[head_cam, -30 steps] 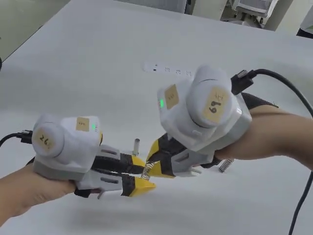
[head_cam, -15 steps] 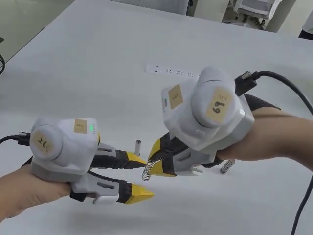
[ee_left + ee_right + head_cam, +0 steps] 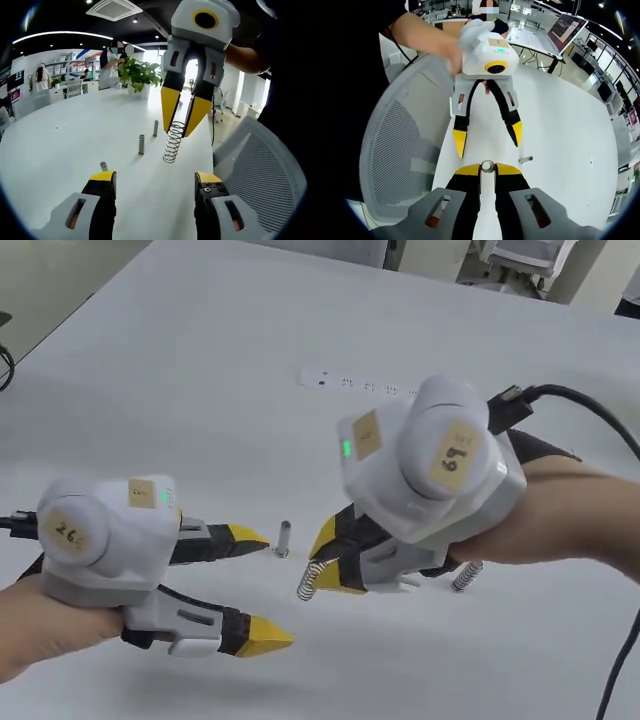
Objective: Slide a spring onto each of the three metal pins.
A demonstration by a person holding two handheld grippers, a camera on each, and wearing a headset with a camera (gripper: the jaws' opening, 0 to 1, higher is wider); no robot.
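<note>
My right gripper (image 3: 325, 565) is shut on a steel spring (image 3: 311, 579), which hangs tilted just above the white table (image 3: 200, 390). A bare metal pin (image 3: 283, 538) stands upright a little left of that spring. The left gripper (image 3: 255, 587) is open, its yellow tips apart from both spring and pin. In the left gripper view my own jaws (image 3: 155, 177) stand wide, facing the right gripper (image 3: 182, 112) with the spring (image 3: 173, 142); the bare pin (image 3: 103, 165) is at lower left. Two upright springs (image 3: 141, 144) (image 3: 155, 128) stand farther off. The right gripper view looks down the held spring's end (image 3: 487, 166).
A white power strip (image 3: 360, 386) lies farther back on the table. Another spring (image 3: 465, 575) peeks out beside the right gripper. A grey mesh chair (image 3: 265, 165) stands at the table edge. A potted plant (image 3: 137, 75) and people are in the background.
The left gripper has opened wide and drawn back to the left, away from the spring. The right gripper still holds the spring, almost in the same place.
</note>
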